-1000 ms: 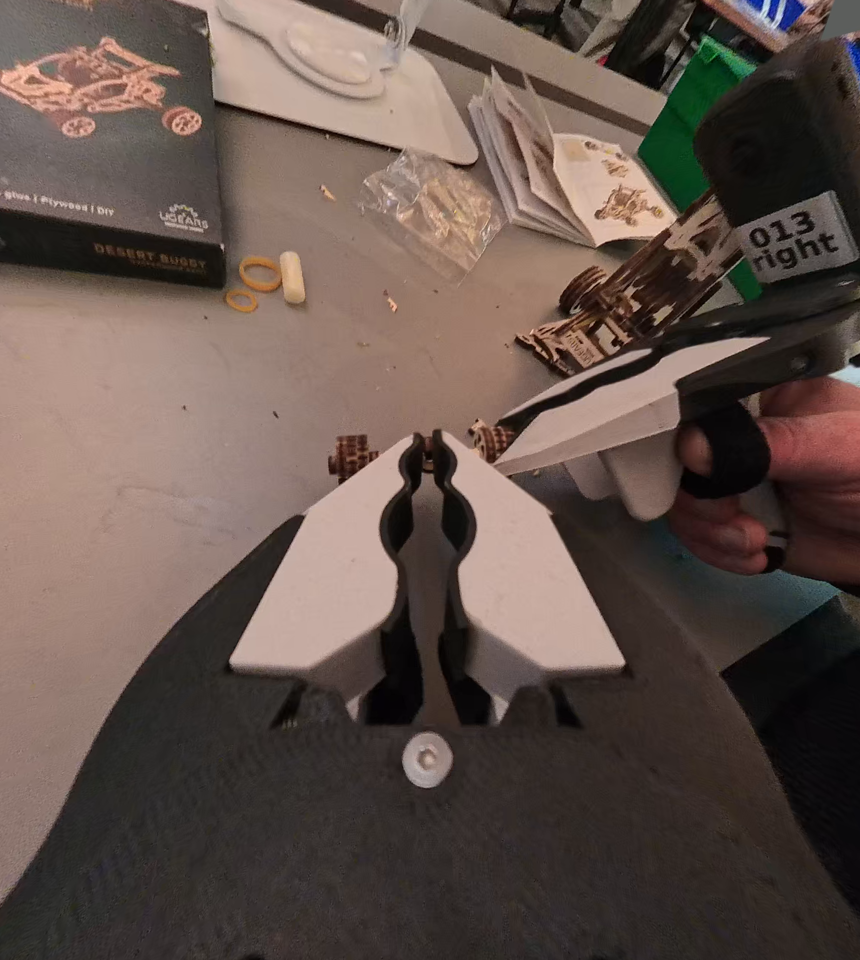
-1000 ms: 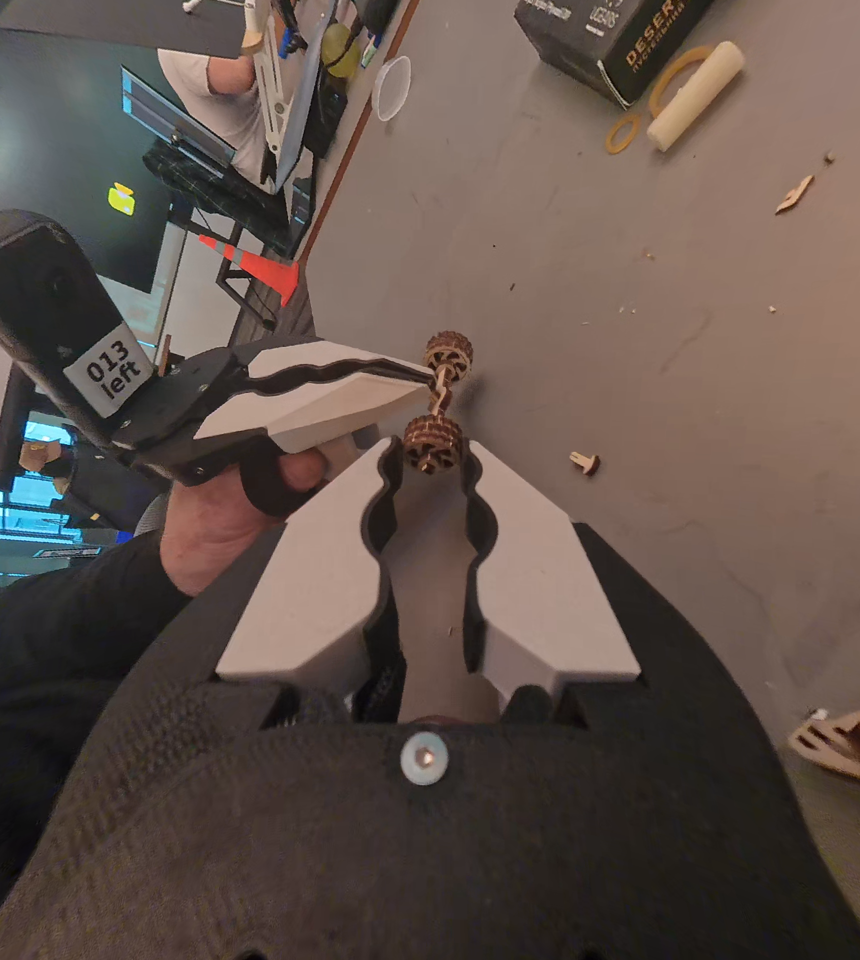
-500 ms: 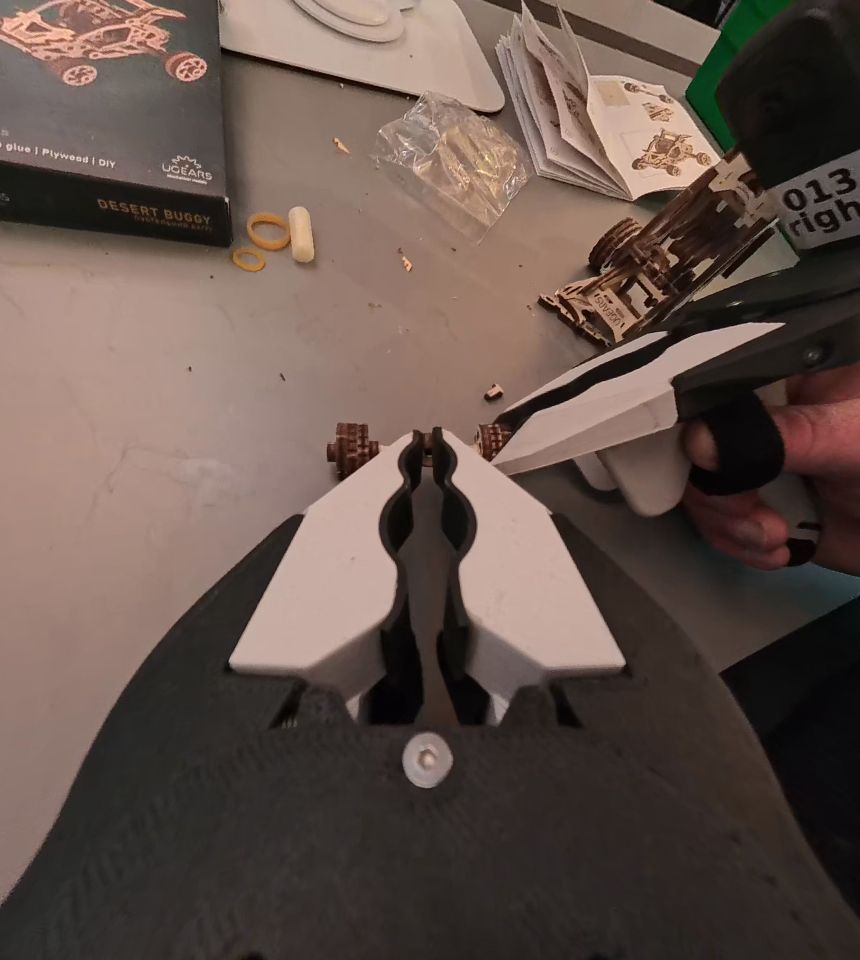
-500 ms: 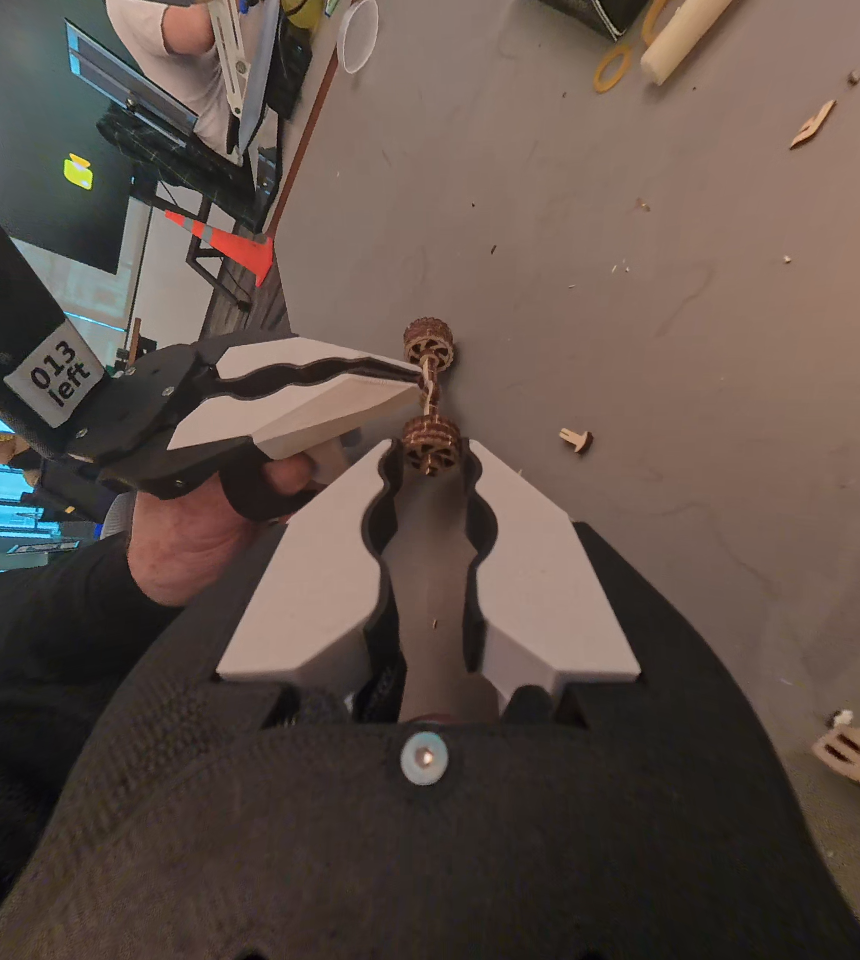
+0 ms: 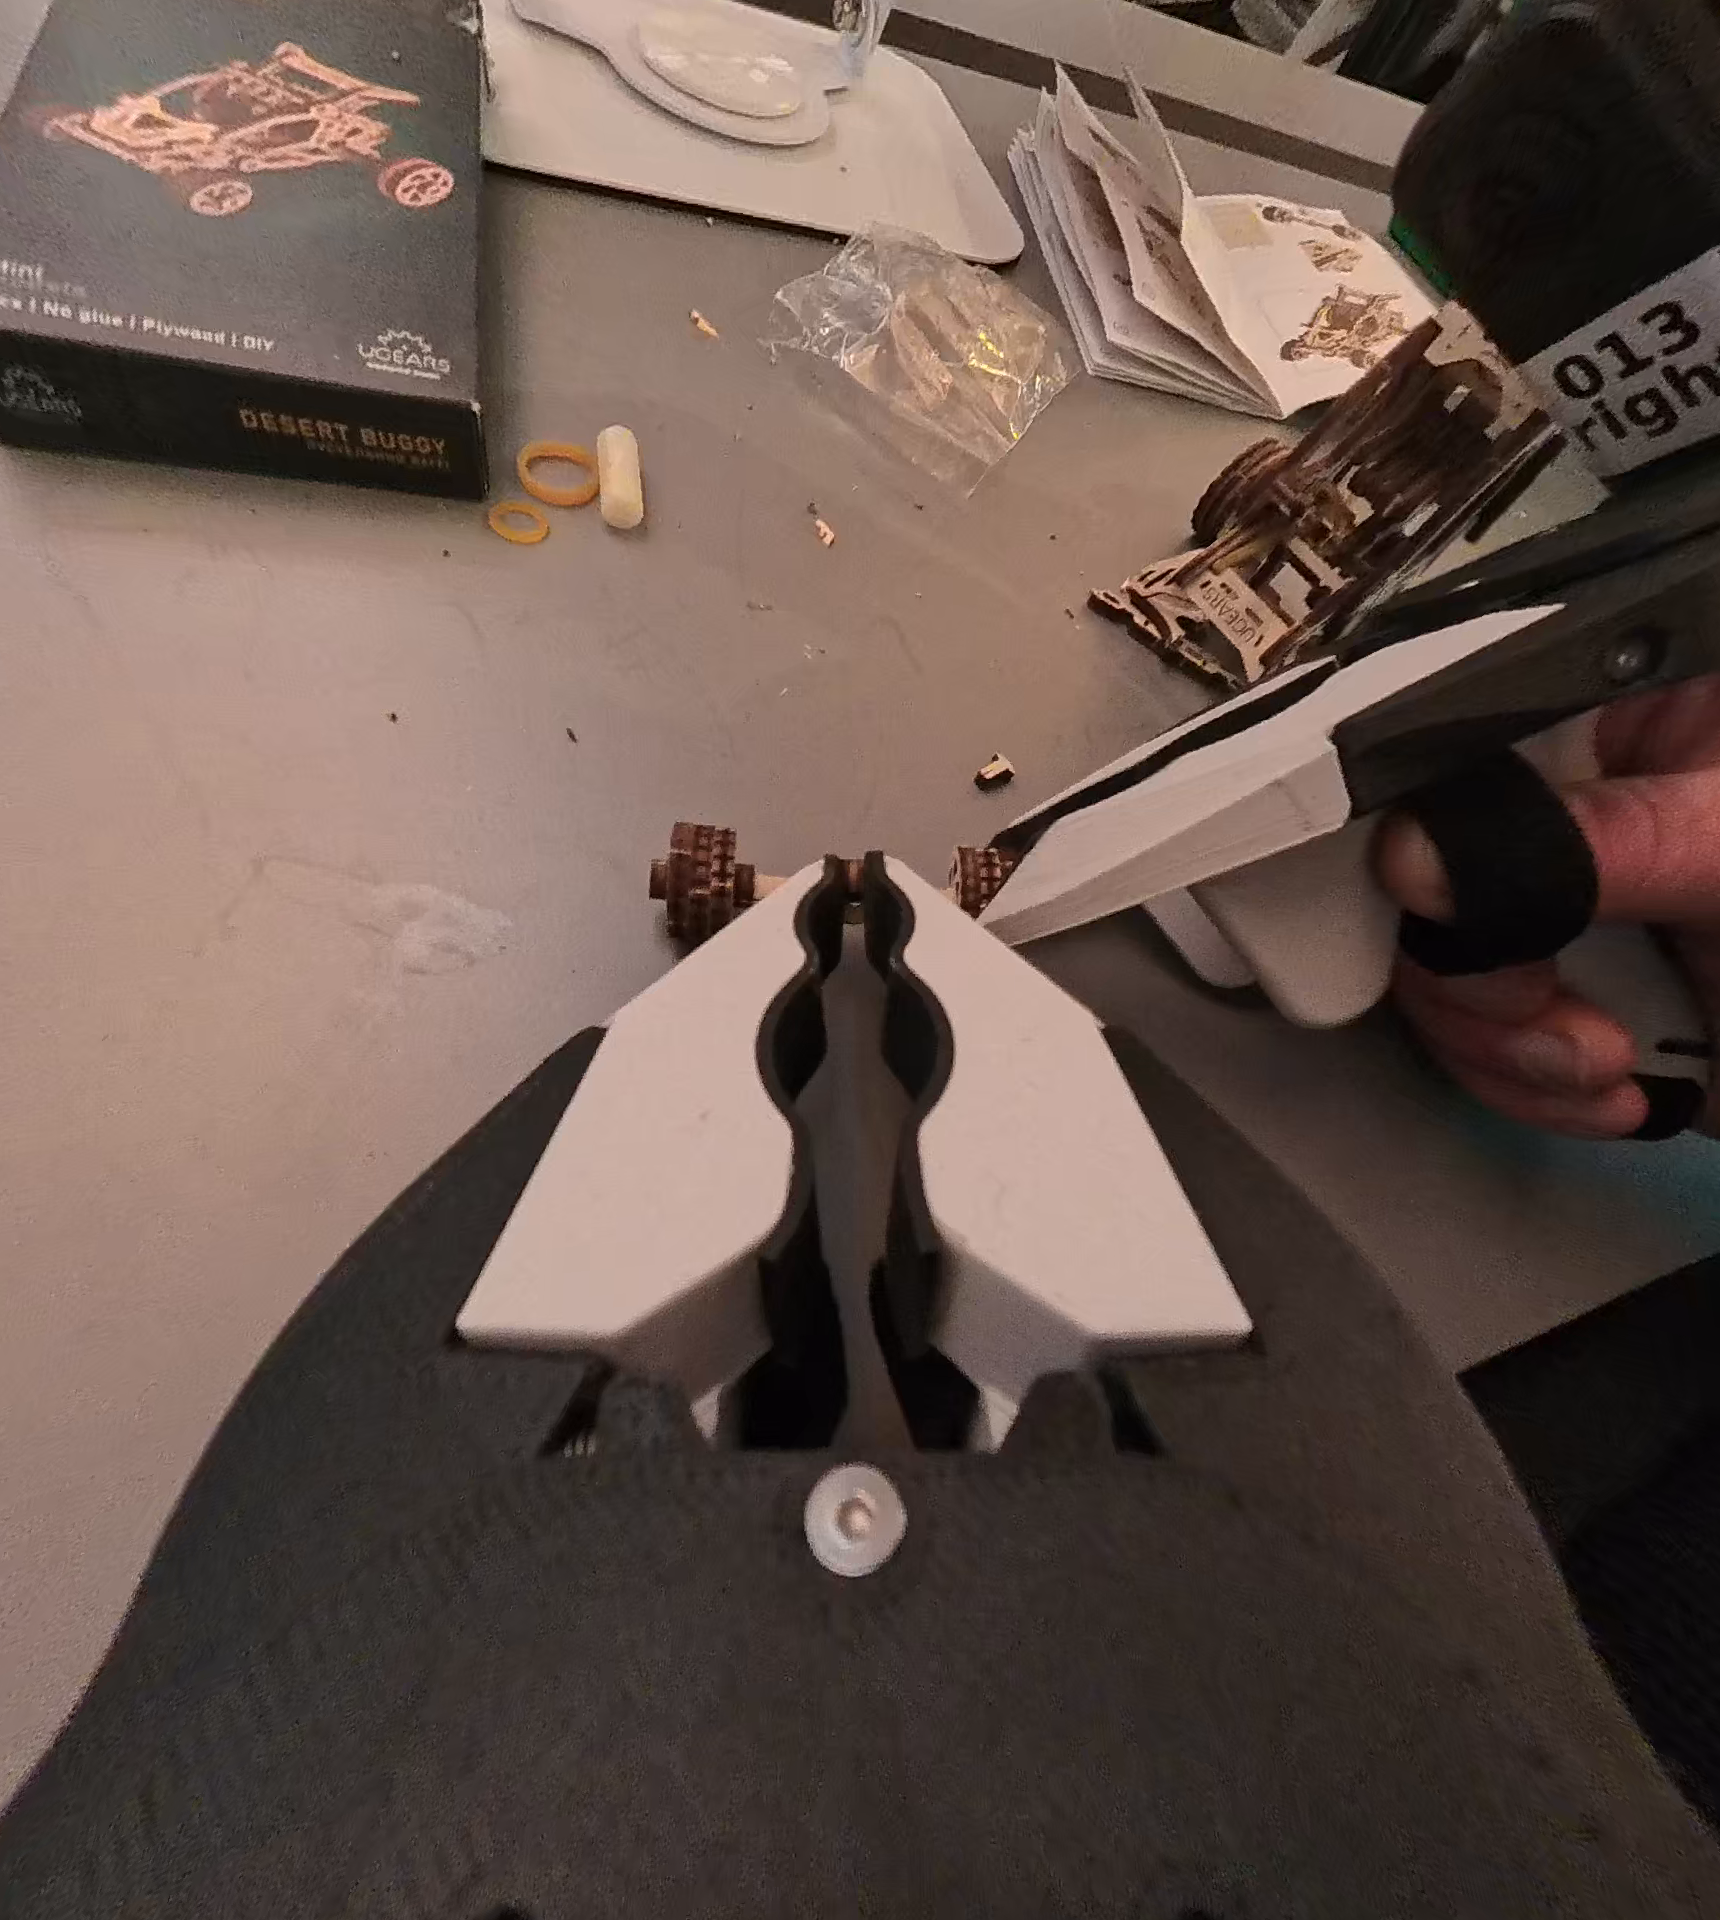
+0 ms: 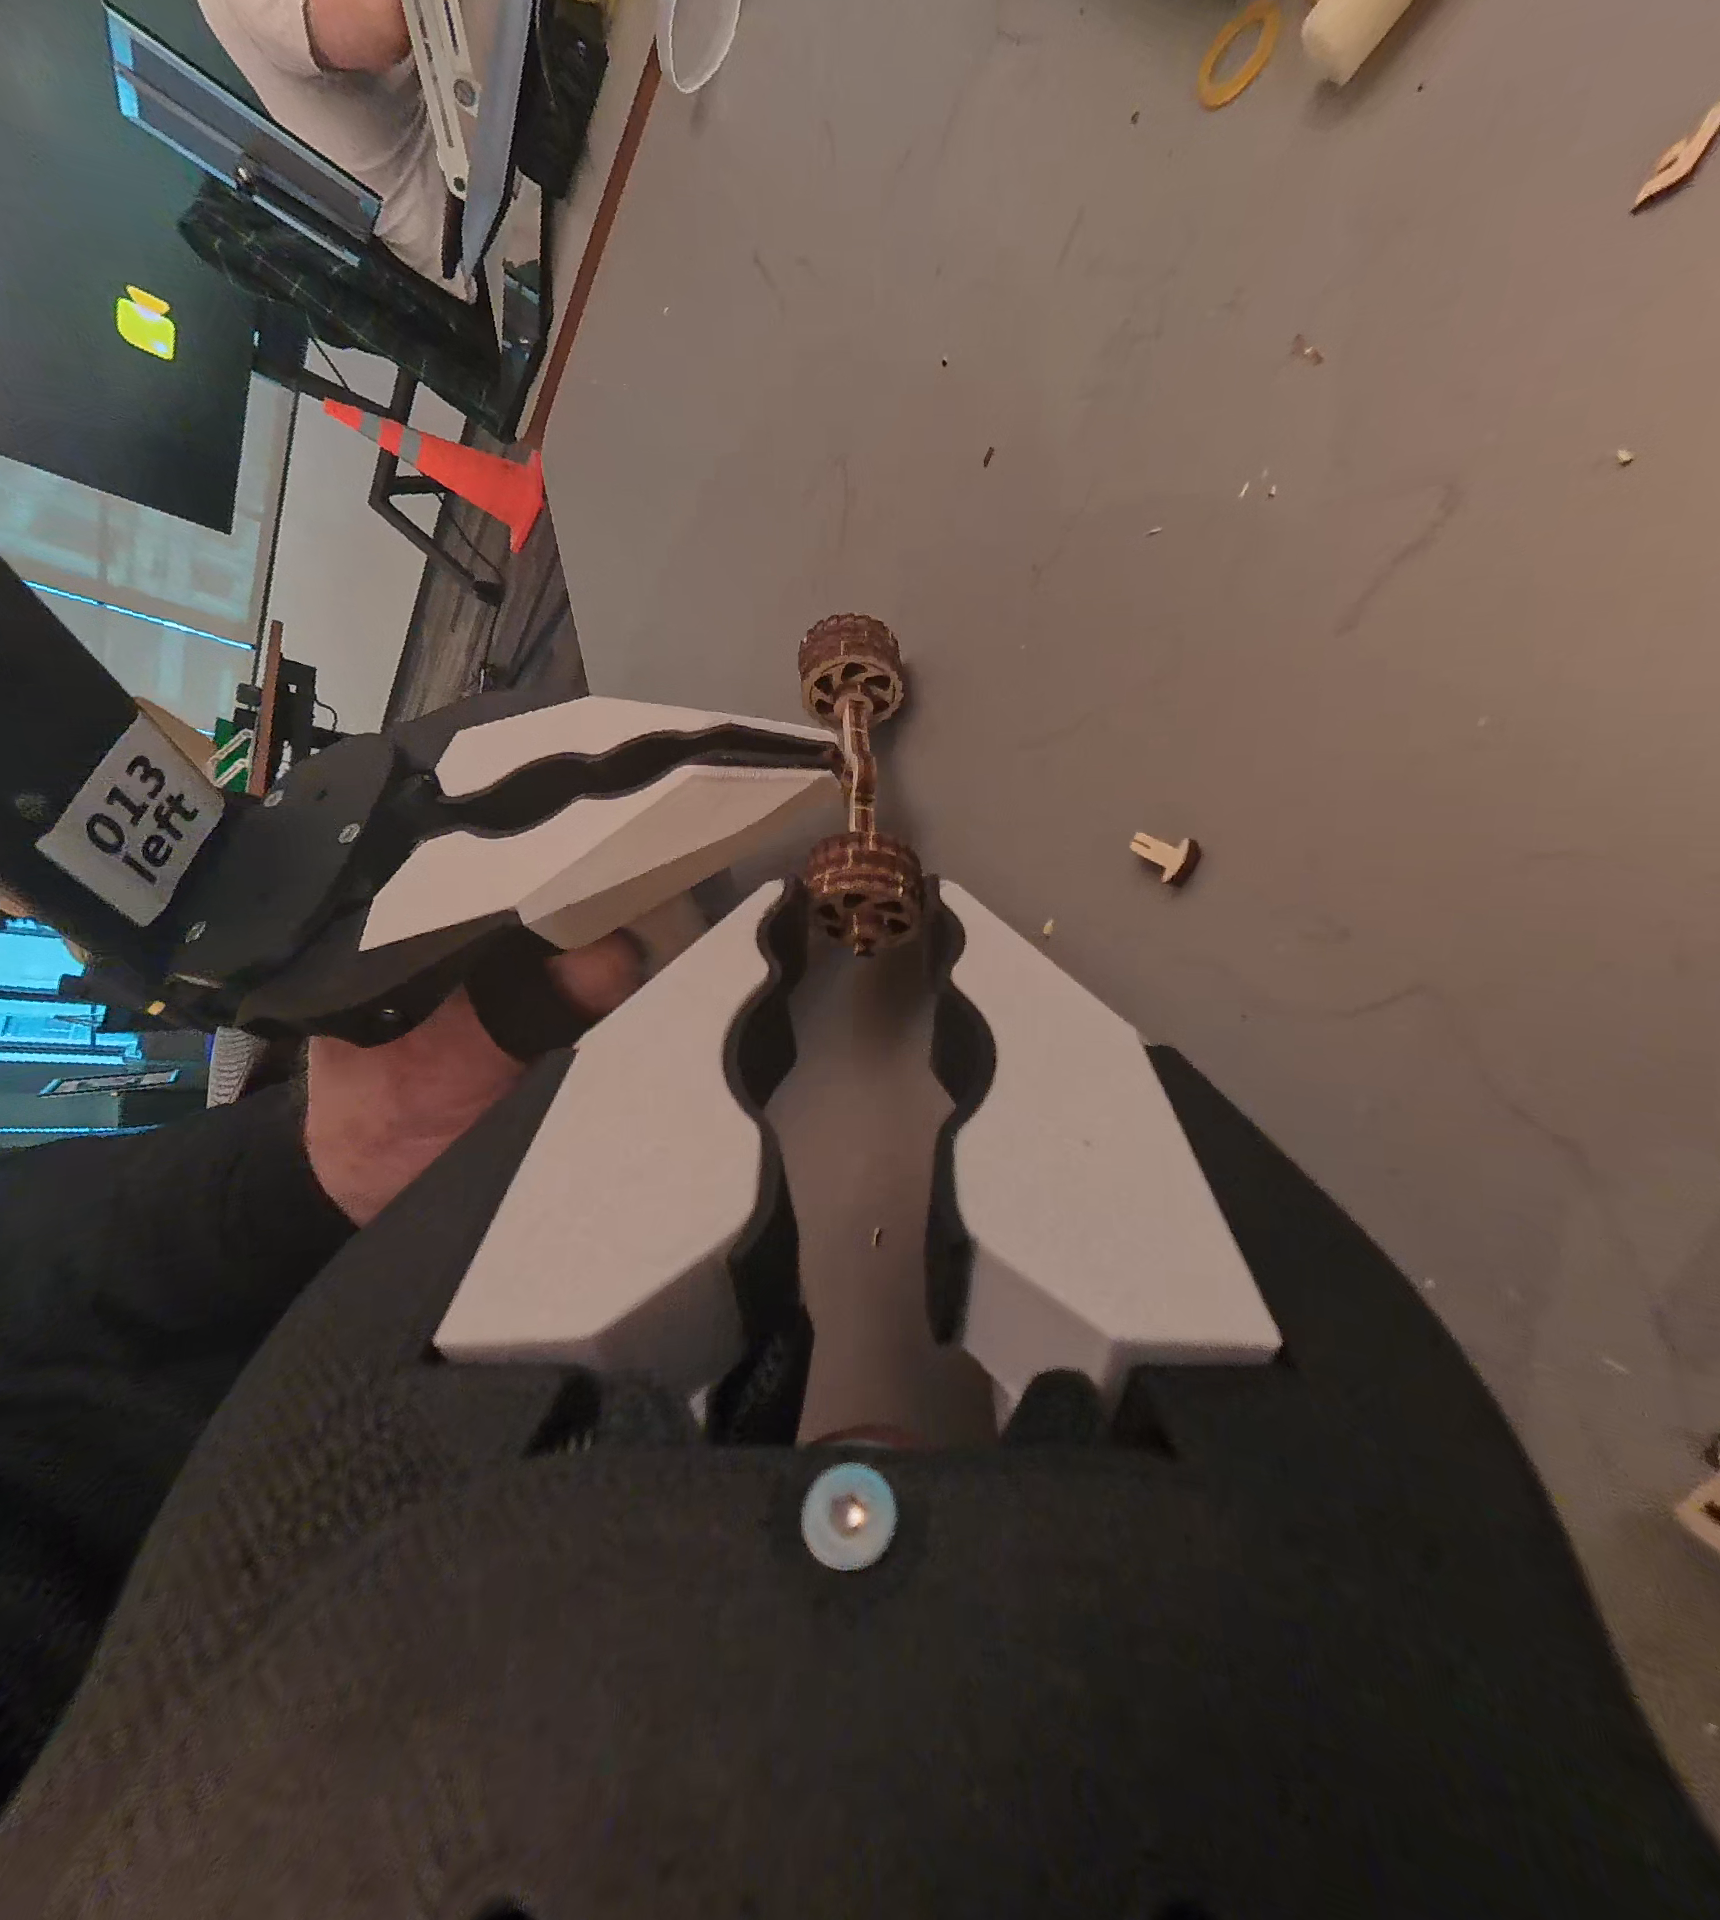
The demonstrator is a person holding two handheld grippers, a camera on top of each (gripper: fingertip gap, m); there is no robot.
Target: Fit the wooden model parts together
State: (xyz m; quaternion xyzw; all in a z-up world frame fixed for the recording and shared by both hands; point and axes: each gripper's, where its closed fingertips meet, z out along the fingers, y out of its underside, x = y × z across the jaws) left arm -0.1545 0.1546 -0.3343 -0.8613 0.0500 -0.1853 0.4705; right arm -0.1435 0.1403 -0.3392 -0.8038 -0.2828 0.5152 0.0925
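Axle [image 6: 857, 769] is clamped mid-span by the left gripper [image 5: 845, 871], fingers together on it, so both ends are left free and the shaft can't roll. Wheel-axle assy is held just above the table [image 5: 212, 779], poss. touching it; contact can't be confirmed from either view.

Near wheel [image 6: 864, 894] is bracketed by the right gripper [image 6: 861, 902]: fingers set apart, one tip each side of the tread. Whether the pads actually touch the wheel is not resolvable, prob. a light grip or just short of one. This wheel is approached end-on, along the axle line, which suits a push or twist to seat it on the shaft while the left side reacts the load.

Far wheel [image 6: 851, 677] looks already seated.

Buggy chassis [image 5: 1344, 530] is parked to the right, well apart, w/ one wheel on it visible; the axle assy is judged to be meant for it next. Small peg [image 6: 1165, 857] lies loose near the work, kept within reach.

Box [image 5: 212, 239], booklet [image 5: 1178, 270], parts bag [image 5: 923, 343] and rubber bands [image 5: 557, 473] are kept at the far edge, clear of the work zone
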